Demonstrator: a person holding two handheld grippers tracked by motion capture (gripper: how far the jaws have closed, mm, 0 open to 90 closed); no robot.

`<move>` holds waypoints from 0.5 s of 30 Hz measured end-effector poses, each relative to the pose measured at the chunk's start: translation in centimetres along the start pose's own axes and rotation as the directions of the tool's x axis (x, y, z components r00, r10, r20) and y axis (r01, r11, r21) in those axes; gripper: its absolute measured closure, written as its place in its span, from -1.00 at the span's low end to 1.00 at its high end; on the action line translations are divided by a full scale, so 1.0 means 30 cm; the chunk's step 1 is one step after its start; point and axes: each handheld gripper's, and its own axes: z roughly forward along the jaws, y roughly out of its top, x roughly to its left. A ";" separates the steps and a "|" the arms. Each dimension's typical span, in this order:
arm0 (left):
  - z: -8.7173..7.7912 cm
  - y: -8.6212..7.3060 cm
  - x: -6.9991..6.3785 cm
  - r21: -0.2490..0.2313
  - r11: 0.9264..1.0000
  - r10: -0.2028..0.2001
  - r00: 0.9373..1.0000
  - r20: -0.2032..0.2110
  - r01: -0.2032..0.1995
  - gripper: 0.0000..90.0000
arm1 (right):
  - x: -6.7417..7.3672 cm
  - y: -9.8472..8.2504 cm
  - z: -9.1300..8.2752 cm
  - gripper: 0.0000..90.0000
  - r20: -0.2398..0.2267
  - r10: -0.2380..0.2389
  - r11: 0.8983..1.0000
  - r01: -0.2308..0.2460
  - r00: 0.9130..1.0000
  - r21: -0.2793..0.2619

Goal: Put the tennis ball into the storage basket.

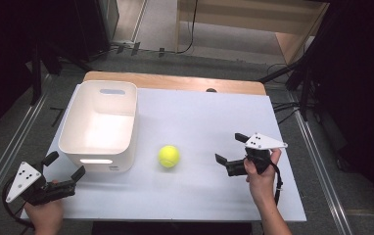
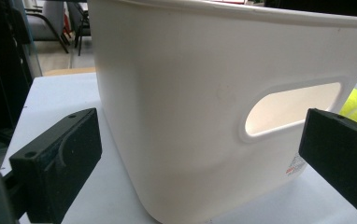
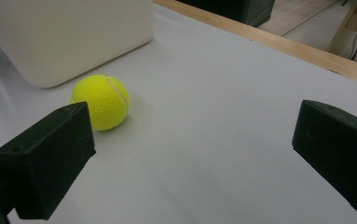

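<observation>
Nearest, the left hand-held gripper [image 1: 62,166] at seven o'clock and the right hand-held gripper [image 1: 229,149] at four o'clock both gape, holding nothing; the tennis ball [image 1: 169,156] lies mid-bench beside the empty white bin [image 1: 126,122], seemingly nothing begun

Bin [image 1: 99,128] on the table's [image 1: 214,196] left half, toward the far edge. Ball [image 1: 168,156] on the table just right of the bin's near right corner, apart from it. Left gripper [image 1: 63,166] at the near left corner, just before the bin's near wall. Right gripper [image 1: 230,148] right of the ball, well apart, jaws toward it.
</observation>
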 end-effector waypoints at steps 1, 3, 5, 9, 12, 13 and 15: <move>0.000 0.000 0.000 0.001 1.000 0.000 1.000 0.000 0.000 -1.00 | 0.004 0.005 0.006 -1.00 -0.002 -0.007 1.000 0.007 1.000 0.004; 0.000 0.000 0.000 0.002 1.000 0.002 1.000 0.001 -0.002 -1.00 | 0.009 0.013 0.015 -1.00 -0.012 -0.011 1.000 0.011 1.000 0.010; 0.000 0.000 0.000 0.002 1.000 0.002 1.000 0.000 -0.002 -1.00 | 0.014 0.020 0.026 -1.00 -0.016 -0.018 1.000 0.018 1.000 0.017; -0.001 0.000 -0.001 0.003 1.000 0.003 1.000 0.000 -0.003 -1.00 | 0.022 0.030 0.047 -1.00 -0.033 -0.030 0.999 0.031 0.999 0.036; 0.000 0.000 -0.001 0.004 1.000 0.003 1.000 -0.002 -0.003 -1.00 | 0.030 0.037 0.065 -1.00 -0.048 -0.037 0.998 0.040 0.998 0.051; 0.000 0.000 -0.001 0.004 1.000 0.003 1.000 -0.001 -0.003 -1.00 | 0.033 0.039 0.071 -1.00 -0.049 -0.039 0.998 0.042 0.998 0.052; -0.001 0.000 -0.001 0.004 1.000 0.003 1.000 -0.001 -0.003 -1.00 | 0.036 0.042 0.080 -1.00 -0.056 -0.042 0.997 0.046 0.998 0.063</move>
